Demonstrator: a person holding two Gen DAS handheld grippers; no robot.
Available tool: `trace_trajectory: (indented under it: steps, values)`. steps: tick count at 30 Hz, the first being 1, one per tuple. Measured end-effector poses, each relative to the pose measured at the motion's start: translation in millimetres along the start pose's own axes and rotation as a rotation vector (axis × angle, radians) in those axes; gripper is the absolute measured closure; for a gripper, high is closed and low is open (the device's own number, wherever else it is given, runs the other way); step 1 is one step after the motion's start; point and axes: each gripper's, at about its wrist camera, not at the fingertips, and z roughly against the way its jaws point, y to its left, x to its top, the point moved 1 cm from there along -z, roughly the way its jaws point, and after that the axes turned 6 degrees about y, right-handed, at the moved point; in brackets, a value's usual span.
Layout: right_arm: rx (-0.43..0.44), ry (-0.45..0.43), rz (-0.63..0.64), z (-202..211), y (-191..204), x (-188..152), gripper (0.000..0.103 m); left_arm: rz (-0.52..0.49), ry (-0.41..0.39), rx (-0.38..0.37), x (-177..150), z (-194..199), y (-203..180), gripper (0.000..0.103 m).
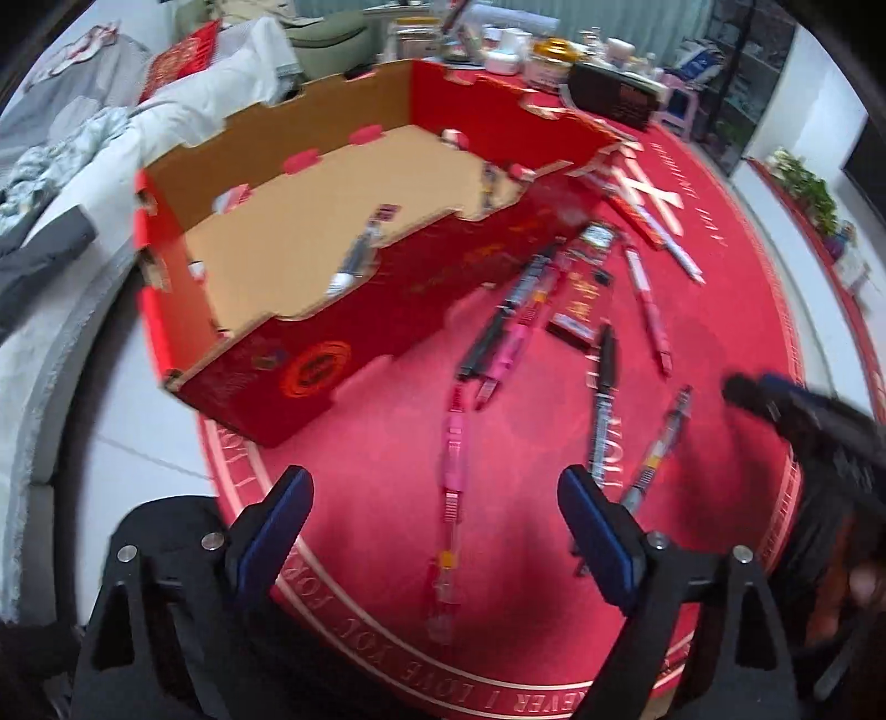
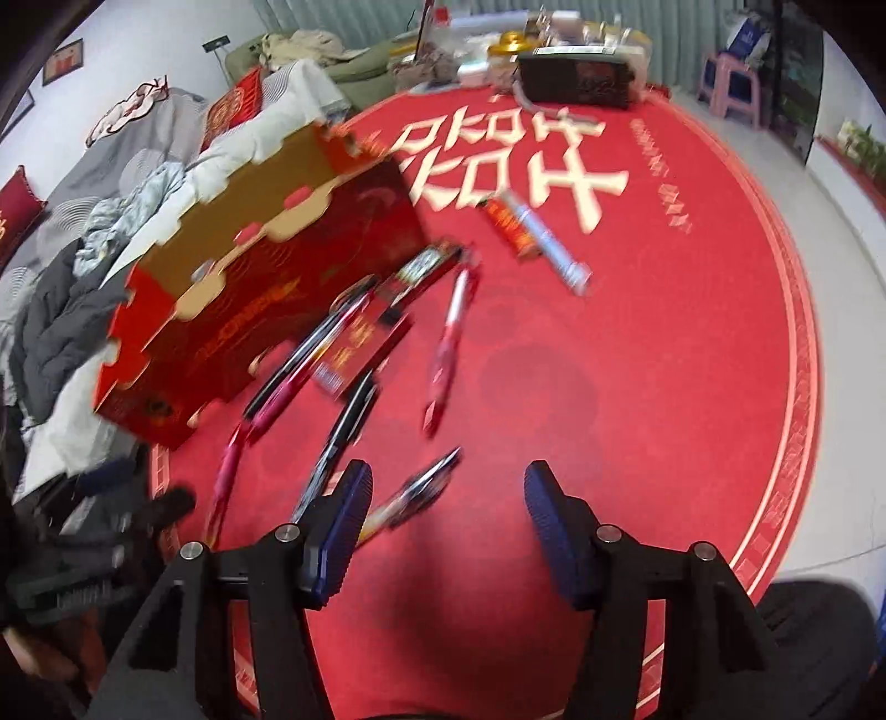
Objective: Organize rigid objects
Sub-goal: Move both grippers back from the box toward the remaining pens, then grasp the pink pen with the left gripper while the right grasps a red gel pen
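The left gripper (image 1: 434, 493), wide and empty, hangs over the pink pen (image 1: 451, 498), which points away toward the box (image 1: 310, 266).

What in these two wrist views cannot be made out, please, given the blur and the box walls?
- Left wrist view: the items inside the red box are half hidden by its near wall and smeared.
- Right wrist view: the box interior is hidden behind its side wall.
- Both views: print on the pens is blurred.
- Clutter on the far table is too small.
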Motion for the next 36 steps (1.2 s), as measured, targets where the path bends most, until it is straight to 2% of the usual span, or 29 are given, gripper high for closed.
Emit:
trace_trajectory:
  steps: [1,3,6,11,14,23,26,29,31,32,33,36]
  values:
    - [-0.016,-0.006,0.014,-2.0,0.4,4.7,0.043,0.004,0.018,-0.02,0.0,-5.0,-0.1,0.015]
    - [-0.03,-0.007,0.026,-8.5,0.9,14.4,0.043,0.028,0.064,-0.03,-2.6,-15.6,5.2,0.034]
    - [-0.045,0.002,0.052,-21.9,7.2,29.8,0.043,0.078,0.112,-0.035,-1.0,-31.9,16.5,0.037]
    - [-0.074,0.012,0.091,-40.1,17.1,44.8,0.043,0.036,0.121,-0.009,-3.0,-38.3,5.5,0.037]
    - [-0.086,0.019,0.091,-49.3,17.7,49.5,0.043,-0.017,0.12,0.05,-0.1,-44.1,-9.4,0.037]
    - [-0.106,0.082,0.105,-74.1,22.9,64.5,0.045,-0.029,0.087,0.046,0.0,-46.7,-14.8,0.034]
    - [-0.156,0.093,0.158,-80.6,32.7,67.2,0.053,-0.023,0.067,0.042,-2.3,-46.0,-12.8,0.028]
    - [-0.157,0.112,0.188,-82.4,39.4,70.6,0.064,-0.025,0.068,0.044,-2.7,-46.2,-13.1,0.028]
    - [-0.152,0.126,0.213,-82.6,44.5,70.7,0.076,-0.046,0.073,0.028,-0.7,-45.6,-16.8,0.038]
    - [-0.157,0.129,0.211,-82.6,45.6,70.6,0.084,-0.074,0.069,0.022,-0.8,-43.5,-21.3,0.063]
    - [-0.153,0.13,0.202,-82.2,45.0,70.2,0.085,-0.104,0.062,0.02,-2.1,-41.1,-26.7,0.092]
    - [-0.125,0.126,0.154,-76.0,31.5,62.1,0.089,-0.109,0.064,0.011,-2.3,-41.0,-27.8,0.092]
